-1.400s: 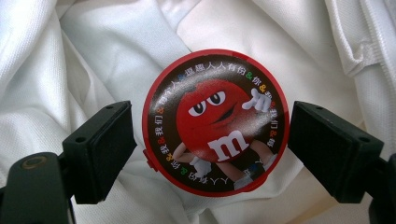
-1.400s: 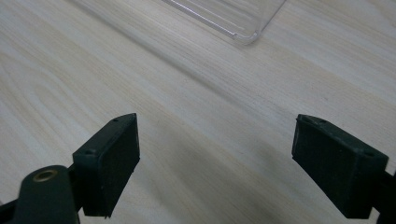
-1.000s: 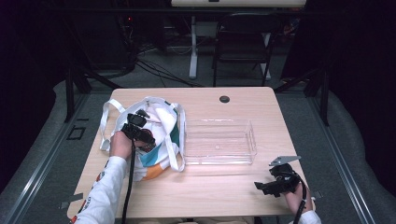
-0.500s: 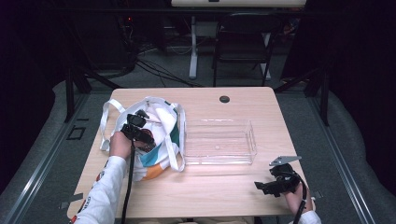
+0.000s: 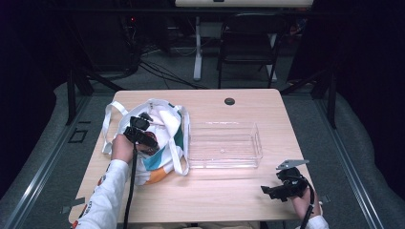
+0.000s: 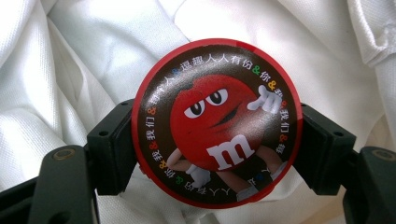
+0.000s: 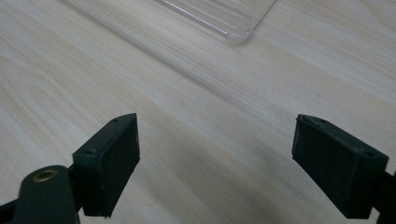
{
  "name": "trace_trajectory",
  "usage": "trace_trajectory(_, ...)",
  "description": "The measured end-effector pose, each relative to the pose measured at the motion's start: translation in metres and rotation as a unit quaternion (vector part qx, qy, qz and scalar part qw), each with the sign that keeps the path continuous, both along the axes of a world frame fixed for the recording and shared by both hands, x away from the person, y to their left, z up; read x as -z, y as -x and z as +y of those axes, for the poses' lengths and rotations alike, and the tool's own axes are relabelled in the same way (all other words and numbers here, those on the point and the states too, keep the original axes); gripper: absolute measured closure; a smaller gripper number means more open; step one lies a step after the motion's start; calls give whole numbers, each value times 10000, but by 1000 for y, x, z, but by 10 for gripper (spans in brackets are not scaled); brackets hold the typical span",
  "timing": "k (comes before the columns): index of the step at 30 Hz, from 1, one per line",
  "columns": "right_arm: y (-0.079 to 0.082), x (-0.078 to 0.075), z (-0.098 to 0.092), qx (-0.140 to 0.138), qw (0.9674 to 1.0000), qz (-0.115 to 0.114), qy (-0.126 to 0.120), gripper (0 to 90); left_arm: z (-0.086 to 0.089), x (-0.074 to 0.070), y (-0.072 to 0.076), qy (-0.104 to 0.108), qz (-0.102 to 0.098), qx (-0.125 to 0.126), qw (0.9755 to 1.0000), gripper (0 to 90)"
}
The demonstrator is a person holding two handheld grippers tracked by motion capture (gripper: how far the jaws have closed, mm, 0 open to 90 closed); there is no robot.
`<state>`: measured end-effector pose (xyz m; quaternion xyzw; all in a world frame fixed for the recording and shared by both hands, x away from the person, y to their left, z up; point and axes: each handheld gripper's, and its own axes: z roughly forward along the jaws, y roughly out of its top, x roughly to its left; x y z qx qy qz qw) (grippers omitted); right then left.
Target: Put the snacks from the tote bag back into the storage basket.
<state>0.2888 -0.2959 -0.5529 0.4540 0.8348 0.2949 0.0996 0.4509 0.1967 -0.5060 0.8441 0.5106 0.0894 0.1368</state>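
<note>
the left gripper (image 6: 217, 140) is clamped on a round red candy tin (image 6: 217, 122), holding it by its rim over the white tote bag (image 5: 157, 138), just left of the clear tray (image 5: 224, 145), likely its destination. the right gripper (image 7: 229, 163) rests on the table (image 5: 210, 195) near the tray's front right corner, jaws spread wide, empty, apparently waiting.

Glossy round tin (image 6: 217, 122), white cloth bag (image 5: 162, 138), matt wooden table (image 5: 229, 198).
</note>
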Motion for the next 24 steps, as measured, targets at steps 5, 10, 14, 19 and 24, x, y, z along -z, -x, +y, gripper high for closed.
trace_trajectory(5, 0, 0, 0, 3, 10000, 7, 3, 148, 0, -3, 1, -14, -39, 18, 10000, 258)
trace_trajectory(10, 0, -1, -1, -1, 10000, -2, 27, 148, 0, -8, 3, 7, -148, 31, 9999, 258)
trace_trajectory(14, 1, -1, 0, -1, 10000, 1, 20, 148, 2, -15, 4, 12, -156, 85, 9998, 258)
trace_trajectory(19, 1, -1, -1, 61, 10000, -36, 41, 148, 7, -23, 8, 104, -251, 58, 9996, 259)
trace_trajectory(24, 1, -2, 0, 28, 10000, -47, 32, 148, 11, -27, 11, 160, -254, -3, 9996, 258)
